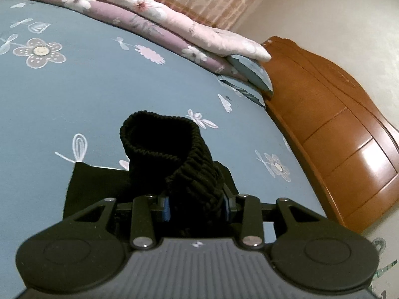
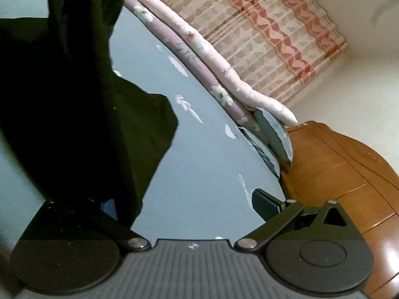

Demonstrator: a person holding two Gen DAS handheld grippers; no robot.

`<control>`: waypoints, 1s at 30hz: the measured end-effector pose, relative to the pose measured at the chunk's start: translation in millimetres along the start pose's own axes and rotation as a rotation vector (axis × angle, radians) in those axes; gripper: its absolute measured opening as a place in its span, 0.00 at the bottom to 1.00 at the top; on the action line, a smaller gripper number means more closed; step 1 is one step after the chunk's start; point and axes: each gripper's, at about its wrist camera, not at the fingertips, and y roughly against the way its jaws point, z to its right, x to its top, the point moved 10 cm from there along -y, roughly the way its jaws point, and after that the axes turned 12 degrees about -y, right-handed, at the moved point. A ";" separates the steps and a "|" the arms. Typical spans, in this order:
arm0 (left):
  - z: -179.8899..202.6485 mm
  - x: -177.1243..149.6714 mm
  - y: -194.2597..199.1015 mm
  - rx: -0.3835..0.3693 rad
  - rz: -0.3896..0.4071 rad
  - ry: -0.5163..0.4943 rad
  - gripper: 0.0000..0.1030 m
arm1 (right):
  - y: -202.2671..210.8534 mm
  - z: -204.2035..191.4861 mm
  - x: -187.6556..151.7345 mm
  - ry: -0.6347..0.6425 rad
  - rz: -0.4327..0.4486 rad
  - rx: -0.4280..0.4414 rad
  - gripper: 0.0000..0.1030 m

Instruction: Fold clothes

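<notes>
A black garment with a ribbed elastic waistband [image 1: 162,149] is pinched between the blue pads of my left gripper [image 1: 197,206], which is shut on it; the waistband loop stands up over the blue floral bedsheet [image 1: 99,87]. More of the black cloth [image 1: 92,186] trails down to the left. In the right wrist view the same black garment [image 2: 74,112] hangs across the left half of the picture and drapes over my left fingertip [image 2: 109,209]. My right gripper [image 2: 187,208] stands wide open, its other fingertip [image 2: 264,206] apart from the cloth.
A folded pink and purple floral quilt [image 1: 149,17] lies along the far side of the bed. A wooden headboard [image 1: 336,124] rises at the right, with a blue pillow [image 1: 251,72] against it. A patterned curtain [image 2: 261,37] hangs behind.
</notes>
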 end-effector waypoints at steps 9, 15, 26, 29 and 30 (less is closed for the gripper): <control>11.7 9.7 -5.7 -0.006 0.006 -0.035 0.34 | 23.3 -39.4 -19.7 0.171 0.007 0.135 1.00; 22.5 21.4 -6.3 -0.020 0.021 -0.065 0.34 | 23.5 -51.2 -3.1 0.130 0.033 0.143 1.00; 15.5 15.9 -6.8 -0.025 0.005 -0.053 0.35 | 10.5 -2.6 -10.5 -0.001 -0.036 0.067 1.00; 19.5 19.0 -6.7 -0.027 0.009 -0.066 0.35 | 17.4 -9.0 0.7 -0.011 -0.006 0.093 1.00; 21.6 20.7 -6.2 -0.031 0.012 -0.071 0.35 | 19.6 -16.2 4.9 0.003 0.011 0.103 1.00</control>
